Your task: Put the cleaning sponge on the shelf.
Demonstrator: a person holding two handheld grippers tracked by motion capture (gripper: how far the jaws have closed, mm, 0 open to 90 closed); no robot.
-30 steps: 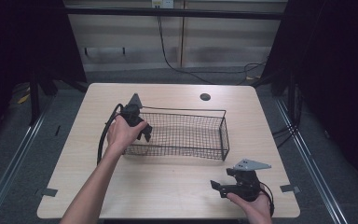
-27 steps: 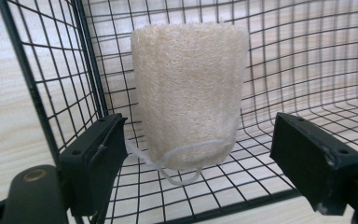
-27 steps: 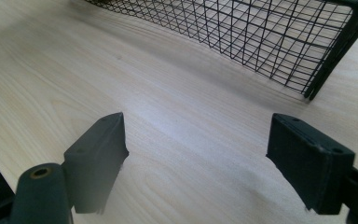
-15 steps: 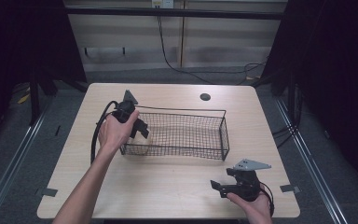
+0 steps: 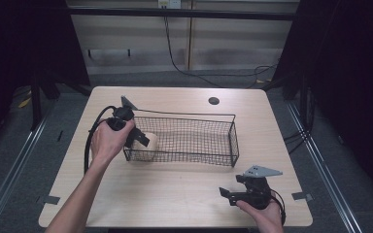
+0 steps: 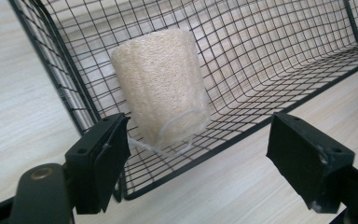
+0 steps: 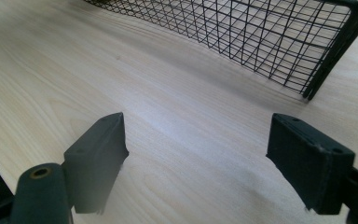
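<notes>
Landmark: the wire basket (image 5: 189, 138) stands mid-table; every place below is told from it.
Loofah: a pale, cone-shaped loofah (image 6: 161, 93) sits inside the basket at its left end, against the near-left corner. Its white hanging loop droops toward the near rim.
Left gripper: the left gripper (image 6: 198, 149) hangs over the basket's left end, its jaws spread wide with the loofah between and beyond them, touching neither.
What has changed: a second ago this hand was lower over the same corner; now it sits a little farther back and up toward the basket's far-left rim, and the loofah shows free of it in the high view (image 5: 143, 145).
What that means: I judge the drop-off as done, with the loofah released in the basket and the hand backing off. The loop lying near the left jaw could snag if the hand pulls away low.
Right gripper: the right gripper (image 5: 233, 194) rests on the table (image 5: 175, 204) in front of the basket's near-right corner, jaws spread and empty, unmoved across the second.
</notes>
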